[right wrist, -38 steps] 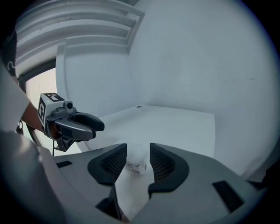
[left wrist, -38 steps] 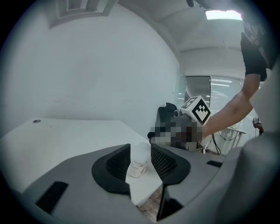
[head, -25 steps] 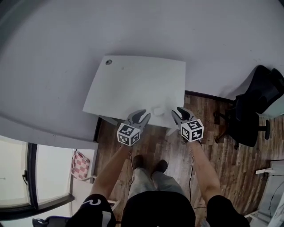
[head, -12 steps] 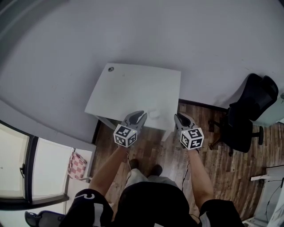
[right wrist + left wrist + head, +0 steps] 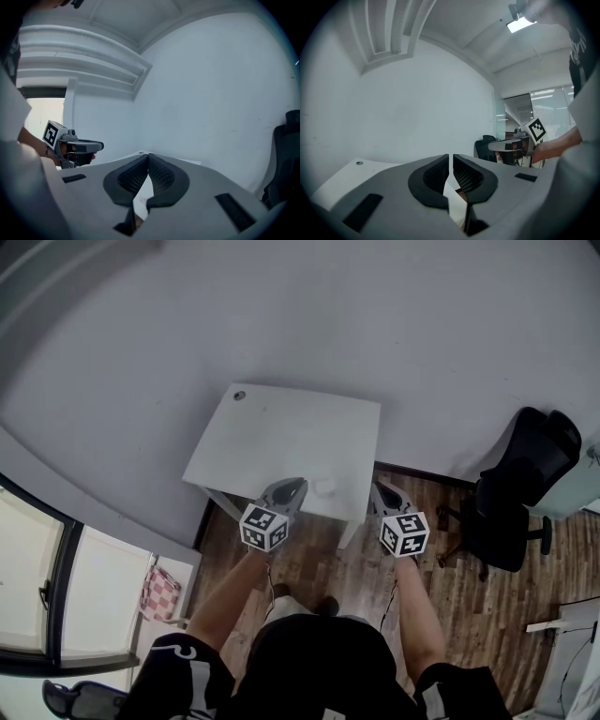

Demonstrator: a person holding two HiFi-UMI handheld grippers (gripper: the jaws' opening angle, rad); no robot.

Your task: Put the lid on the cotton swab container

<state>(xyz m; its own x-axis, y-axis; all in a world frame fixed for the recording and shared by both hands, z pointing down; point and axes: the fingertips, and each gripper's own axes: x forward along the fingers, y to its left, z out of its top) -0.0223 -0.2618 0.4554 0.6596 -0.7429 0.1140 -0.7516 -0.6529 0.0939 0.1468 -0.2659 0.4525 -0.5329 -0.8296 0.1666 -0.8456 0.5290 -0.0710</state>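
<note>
jaws over the counter (image 5: 281, 432)
right gripper (image 5: 148, 157) jaws together; left gripper (image 5: 451, 159) jaws closing, empty; only head view shows the container (image 5: 325, 487) between them.

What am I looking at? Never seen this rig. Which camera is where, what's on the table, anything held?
No robot: a person holds a hand-held gripper in each hand, each carrying a marker cube. One picture is from a head camera looking down. The other two are from cameras riding on each gripper, looking along its tongs. On the white table lies one small white object, too small to identify. The left tongs are closing with nothing between them; the right tongs are shut and empty. A black office chair stands at the right.
</note>
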